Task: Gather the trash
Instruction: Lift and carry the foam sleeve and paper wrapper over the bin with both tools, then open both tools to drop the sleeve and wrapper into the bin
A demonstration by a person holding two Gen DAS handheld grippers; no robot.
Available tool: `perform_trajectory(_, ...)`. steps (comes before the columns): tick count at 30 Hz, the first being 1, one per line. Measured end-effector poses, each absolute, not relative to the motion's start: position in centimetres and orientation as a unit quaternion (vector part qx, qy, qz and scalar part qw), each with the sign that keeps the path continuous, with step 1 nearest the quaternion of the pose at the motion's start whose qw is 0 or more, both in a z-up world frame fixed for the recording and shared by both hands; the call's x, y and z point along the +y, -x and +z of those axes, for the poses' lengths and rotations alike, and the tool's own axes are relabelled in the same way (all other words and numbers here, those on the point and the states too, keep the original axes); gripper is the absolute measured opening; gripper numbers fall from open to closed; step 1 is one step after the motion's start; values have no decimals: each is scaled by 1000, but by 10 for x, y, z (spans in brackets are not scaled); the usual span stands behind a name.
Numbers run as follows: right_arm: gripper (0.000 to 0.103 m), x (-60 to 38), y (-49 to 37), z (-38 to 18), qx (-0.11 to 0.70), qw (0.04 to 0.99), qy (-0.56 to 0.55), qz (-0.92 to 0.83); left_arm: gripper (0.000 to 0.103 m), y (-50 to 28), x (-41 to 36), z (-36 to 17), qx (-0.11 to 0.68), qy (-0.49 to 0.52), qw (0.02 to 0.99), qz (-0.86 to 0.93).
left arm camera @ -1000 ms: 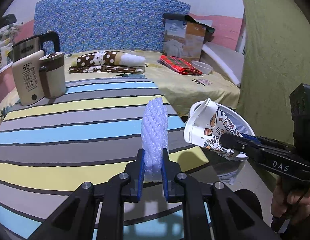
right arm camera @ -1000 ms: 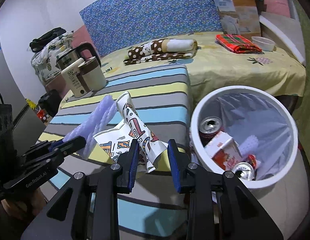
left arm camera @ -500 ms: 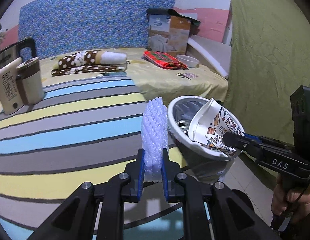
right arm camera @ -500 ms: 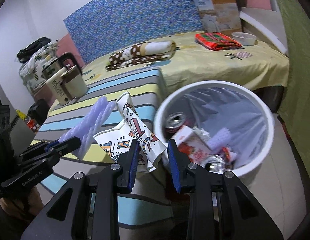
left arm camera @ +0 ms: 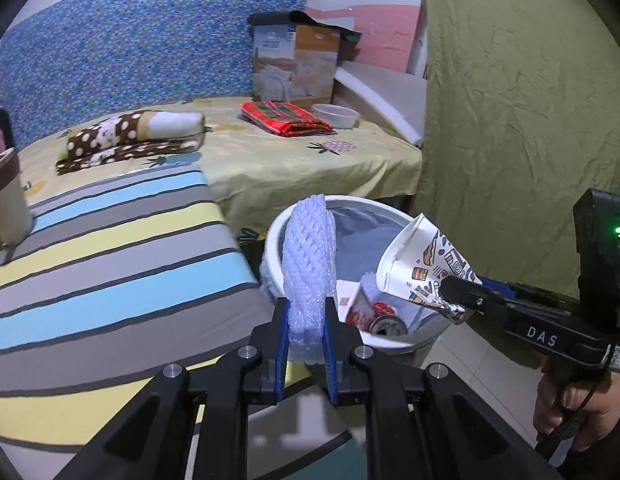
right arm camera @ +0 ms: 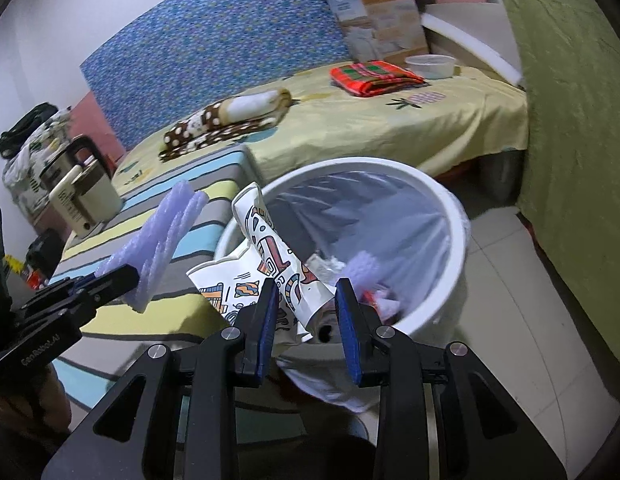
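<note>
My left gripper (left arm camera: 306,332) is shut on a white foam net sleeve (left arm camera: 309,264), held upright at the near rim of a white trash bin (left arm camera: 298,216) lined with a plastic bag. The sleeve also shows in the right wrist view (right arm camera: 162,248). My right gripper (right arm camera: 308,312) holds a crushed patterned paper cup (right arm camera: 270,264) over the bin (right arm camera: 441,196); its jaws stand wider than before, with the cup still between them. From the left wrist view the cup (left arm camera: 423,264) hangs over the bin's right side. Cans and a carton lie inside the bin.
A striped table (left arm camera: 110,264) lies left of the bin, with a kettle (right arm camera: 82,196) at its far end. Behind is a yellow-covered bed (left arm camera: 310,160) with folded cloths, a bowl and a box. A green curtain (left arm camera: 529,120) hangs on the right.
Both grippers moved right from over the table to the bin. The cup now hangs over the bin and the right jaws have spread wider. The sleeve stays gripped.
</note>
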State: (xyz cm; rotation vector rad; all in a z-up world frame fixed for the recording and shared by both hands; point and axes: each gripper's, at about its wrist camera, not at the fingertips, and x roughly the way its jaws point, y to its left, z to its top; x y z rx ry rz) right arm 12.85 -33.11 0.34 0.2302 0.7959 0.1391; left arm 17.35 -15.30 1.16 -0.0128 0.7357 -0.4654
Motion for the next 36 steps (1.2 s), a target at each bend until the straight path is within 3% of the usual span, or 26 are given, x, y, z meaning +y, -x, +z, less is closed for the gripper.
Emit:
perform_trajectory(23,33,-367,-141,-12,403,906,-127,16,16,-220,-212,-8,376,6,885,-273)
perform_trajectory(30,38,-366,-142,-13,406,906,-122,9,38,-223,-215,-7,367,16,885,-287)
perform_trajectory(36,38,-364,-140,-7,399,909,-116,12,39,-220,-212,-4,363,20,887,-286)
